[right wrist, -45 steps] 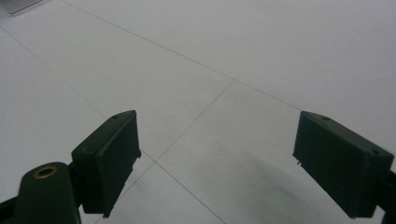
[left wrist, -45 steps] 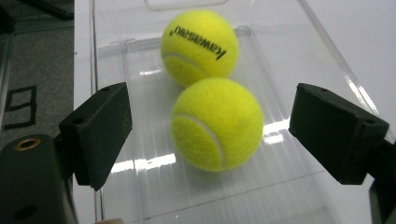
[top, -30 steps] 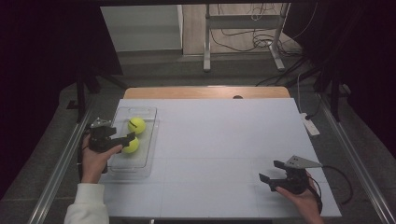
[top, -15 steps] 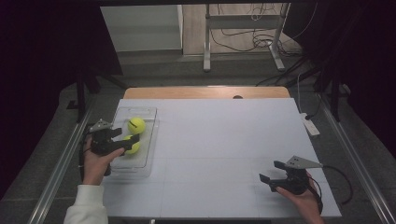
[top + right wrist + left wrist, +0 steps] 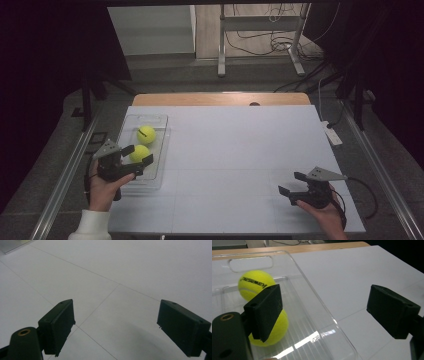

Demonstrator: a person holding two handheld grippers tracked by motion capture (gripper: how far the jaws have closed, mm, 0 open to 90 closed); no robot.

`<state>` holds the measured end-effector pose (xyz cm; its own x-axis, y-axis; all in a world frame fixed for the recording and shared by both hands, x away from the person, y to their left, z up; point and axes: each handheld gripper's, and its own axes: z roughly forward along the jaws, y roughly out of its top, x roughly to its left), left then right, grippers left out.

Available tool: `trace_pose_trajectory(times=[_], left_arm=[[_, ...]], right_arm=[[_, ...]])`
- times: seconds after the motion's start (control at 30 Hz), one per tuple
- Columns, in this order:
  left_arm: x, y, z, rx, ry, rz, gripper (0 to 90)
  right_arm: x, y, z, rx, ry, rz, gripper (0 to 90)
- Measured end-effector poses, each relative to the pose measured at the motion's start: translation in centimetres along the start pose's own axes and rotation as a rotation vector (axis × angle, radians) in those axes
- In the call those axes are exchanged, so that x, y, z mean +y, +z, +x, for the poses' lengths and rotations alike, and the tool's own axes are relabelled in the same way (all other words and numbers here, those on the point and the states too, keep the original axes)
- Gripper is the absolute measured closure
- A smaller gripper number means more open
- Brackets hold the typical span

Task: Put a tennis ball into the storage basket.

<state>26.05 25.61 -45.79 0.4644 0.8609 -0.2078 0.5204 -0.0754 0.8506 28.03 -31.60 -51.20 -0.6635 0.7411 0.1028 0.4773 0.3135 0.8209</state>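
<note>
A clear plastic tray lies at the table's left with two yellow tennis balls in it. The far ball lies near the tray's handle end, the near ball just ahead of my left gripper. That gripper is open and its jaws have just been opening. In the left gripper view nothing lies between the jaws of the left gripper; the near ball shows behind the left jaw, with the far ball beyond it. My right gripper is open over bare table at the front right, and in its own view the right gripper holds nothing.
The tray's clear wall runs between my left jaws. A white power strip lies at the table's right edge. A wooden strip borders the far edge, with stand legs and cables on the floor behind.
My left gripper has drawn back from the near ball toward the table's front, and its jaws stand a little wider. Both balls and the right gripper have stayed put.
</note>
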Motion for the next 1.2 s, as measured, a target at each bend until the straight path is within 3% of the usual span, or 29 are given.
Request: trace_pose_trajectory(times=[0.2,0.37,1.2], left_arm=[[-1.2,0.0,-1.5,-0.025,0.031,0.000,13.9],[-2.3,0.8,-3.1,-0.044,0.069,0.030,13.7],[-5.0,1.2,-3.1,-0.033,0.074,0.079,13.8]], right_arm=[[0.1,-0.3,0.0,-0.009,0.006,-0.010,14.5],[0.0,-0.5,0.0,-0.011,0.010,-0.012,14.5],[-0.2,-1.0,-0.4,-0.020,0.021,-0.021,14.4]])
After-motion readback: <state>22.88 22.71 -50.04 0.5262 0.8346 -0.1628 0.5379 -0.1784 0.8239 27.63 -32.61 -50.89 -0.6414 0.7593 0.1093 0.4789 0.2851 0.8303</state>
